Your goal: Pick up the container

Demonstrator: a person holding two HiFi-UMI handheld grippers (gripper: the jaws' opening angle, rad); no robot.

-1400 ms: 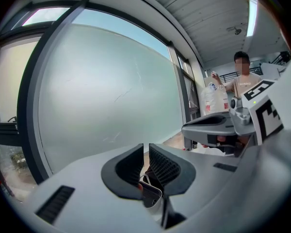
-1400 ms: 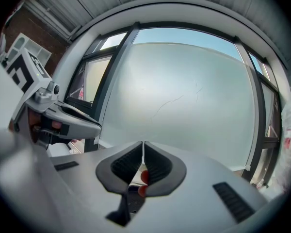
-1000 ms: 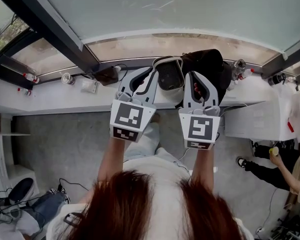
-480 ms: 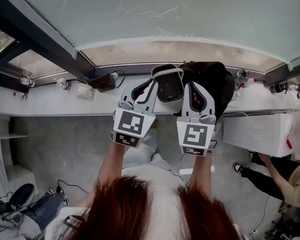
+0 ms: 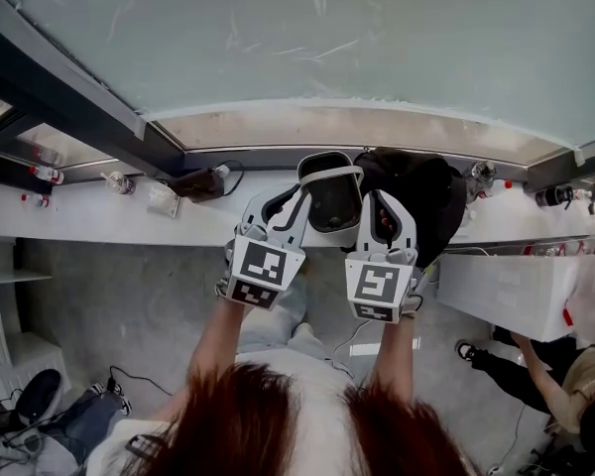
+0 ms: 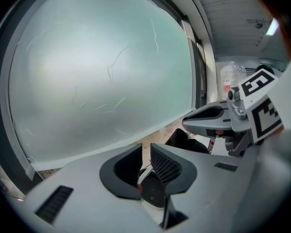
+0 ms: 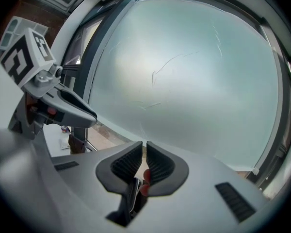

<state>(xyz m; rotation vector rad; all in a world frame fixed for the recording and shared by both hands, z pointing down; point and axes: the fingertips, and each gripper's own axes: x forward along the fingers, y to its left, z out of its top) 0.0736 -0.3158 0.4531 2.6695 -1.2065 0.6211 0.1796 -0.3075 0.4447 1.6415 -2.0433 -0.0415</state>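
The container is a dark tub with a white rim, held up in front of the window between both grippers. My left gripper is at its left rim. In the left gripper view the jaws are opening, and the white rim lies between the pads with a gap showing beside it. My right gripper is at the right rim. In the right gripper view its jaws stand almost together, pinching the rim's edge.
A white ledge runs under the big frosted window, with small bottles and bits on it. A black bag sits just behind the right gripper. A white box stands at right, with a seated person beyond it.
Both grippers and the container have drifted a little lower and nearer each other in the head view, which now shows more of the window. The container stays between them.
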